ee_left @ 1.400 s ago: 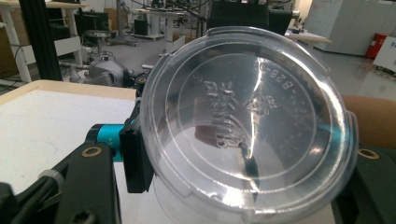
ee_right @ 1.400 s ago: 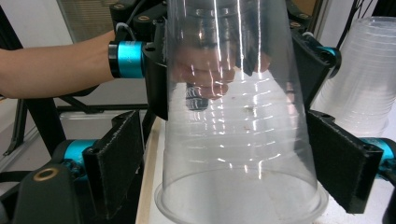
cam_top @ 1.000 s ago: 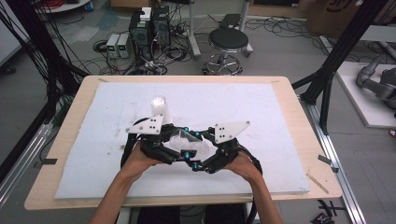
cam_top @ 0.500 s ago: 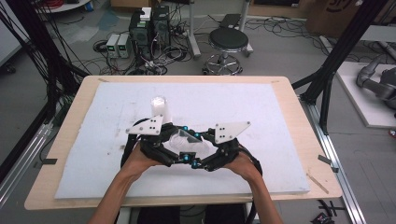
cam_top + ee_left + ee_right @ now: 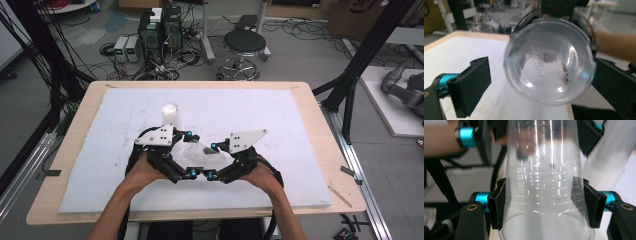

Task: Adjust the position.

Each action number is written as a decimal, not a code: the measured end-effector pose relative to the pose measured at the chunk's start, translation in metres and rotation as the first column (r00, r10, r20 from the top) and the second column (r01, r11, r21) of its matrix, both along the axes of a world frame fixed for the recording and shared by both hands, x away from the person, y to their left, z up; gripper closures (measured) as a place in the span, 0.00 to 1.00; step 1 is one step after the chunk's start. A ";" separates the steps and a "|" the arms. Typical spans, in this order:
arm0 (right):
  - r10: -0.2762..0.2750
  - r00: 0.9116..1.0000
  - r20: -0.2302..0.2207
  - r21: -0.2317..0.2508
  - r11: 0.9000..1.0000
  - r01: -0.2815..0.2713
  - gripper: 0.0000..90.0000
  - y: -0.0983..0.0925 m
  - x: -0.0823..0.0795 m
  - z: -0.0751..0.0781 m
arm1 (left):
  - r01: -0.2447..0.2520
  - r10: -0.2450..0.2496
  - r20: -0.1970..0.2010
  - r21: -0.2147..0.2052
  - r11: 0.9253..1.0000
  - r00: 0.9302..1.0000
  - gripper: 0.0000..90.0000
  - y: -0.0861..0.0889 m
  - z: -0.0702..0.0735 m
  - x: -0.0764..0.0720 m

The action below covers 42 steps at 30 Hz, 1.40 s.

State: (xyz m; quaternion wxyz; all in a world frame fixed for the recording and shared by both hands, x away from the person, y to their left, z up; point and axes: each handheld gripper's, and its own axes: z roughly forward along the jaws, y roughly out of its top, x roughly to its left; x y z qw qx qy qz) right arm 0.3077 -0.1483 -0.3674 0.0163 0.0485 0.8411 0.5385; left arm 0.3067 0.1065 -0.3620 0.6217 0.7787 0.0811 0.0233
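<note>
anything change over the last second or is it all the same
Almost nothing. Both hands drifted slightly toward the person, carrying the clear cup held between the grippers. The right gripper stays clamped on the cup's sides; the left gripper stays open around its base end. The upright white cup farther back on the white mat did not move.

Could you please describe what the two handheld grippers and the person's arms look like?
Both the left gripper and the right gripper are black frames with cyan fittings and brass-coloured screws. Each has flat black jaws and carries a pale, dotted triangular plate on top. Black cables trail behind. The forearms are bare, without sleeves.
</note>
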 end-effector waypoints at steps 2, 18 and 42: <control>0.007 1.000 0.006 -0.064 0.998 -0.006 0.37 0.000 -0.001 0.002 | -0.009 0.009 0.006 0.064 0.998 1.000 0.04 0.003 0.003 0.000; 0.007 1.000 -0.019 -0.526 0.850 -0.016 0.37 0.022 0.000 0.034 | 0.074 -0.066 -0.033 0.503 0.861 0.997 0.04 -0.005 0.014 0.006; 0.015 0.999 -0.032 -0.629 0.777 -0.032 0.37 0.038 0.004 0.039 | 0.143 -0.128 -0.066 0.535 0.832 0.990 0.22 -0.020 0.017 0.009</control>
